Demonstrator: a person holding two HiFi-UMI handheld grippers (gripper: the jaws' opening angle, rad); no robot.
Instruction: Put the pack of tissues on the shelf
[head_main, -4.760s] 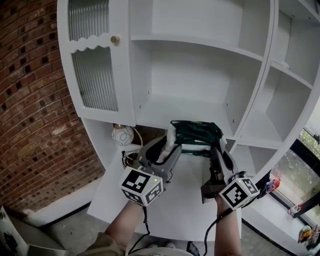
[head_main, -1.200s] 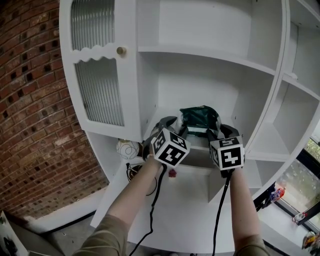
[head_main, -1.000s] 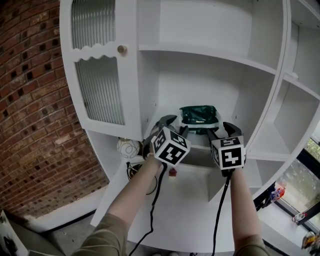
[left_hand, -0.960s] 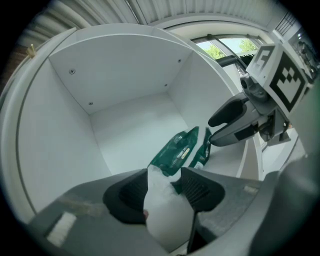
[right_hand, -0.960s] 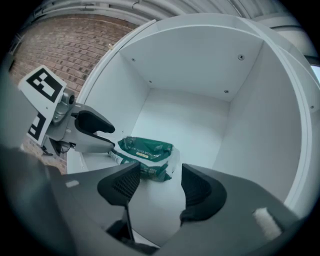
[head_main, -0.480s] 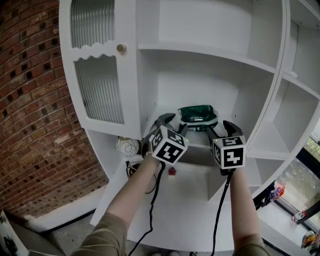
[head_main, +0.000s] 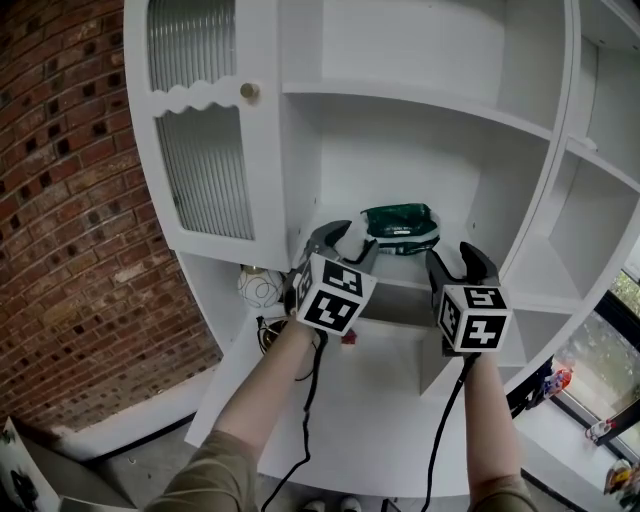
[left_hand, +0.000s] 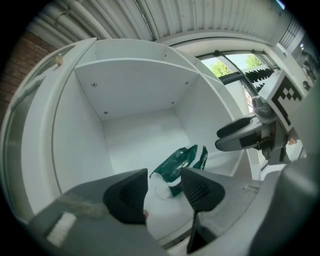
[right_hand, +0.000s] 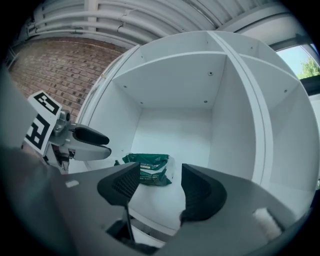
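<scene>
Dark green plastic pack of tissues: lies flat on the white painted shelf board of the open middle compartment, toward the back wall. Sits clear of both claws, with nothing pressing on it.

Left gripper, grey-jawed, with a black-and-white marker cube: points level just in front of the shelf edge. Jaws spread well apart, gripping nothing; only the pack shows farther off through the gap.

Right gripper, of the same build: points level too, beside the left one. Jaws stand wide and hold nothing. The pack again shows beyond the gap, apart from the pads.

To the left, a white cabinet door with ribbed glass and a small brass knob; beyond it, a red brick wall.
</scene>
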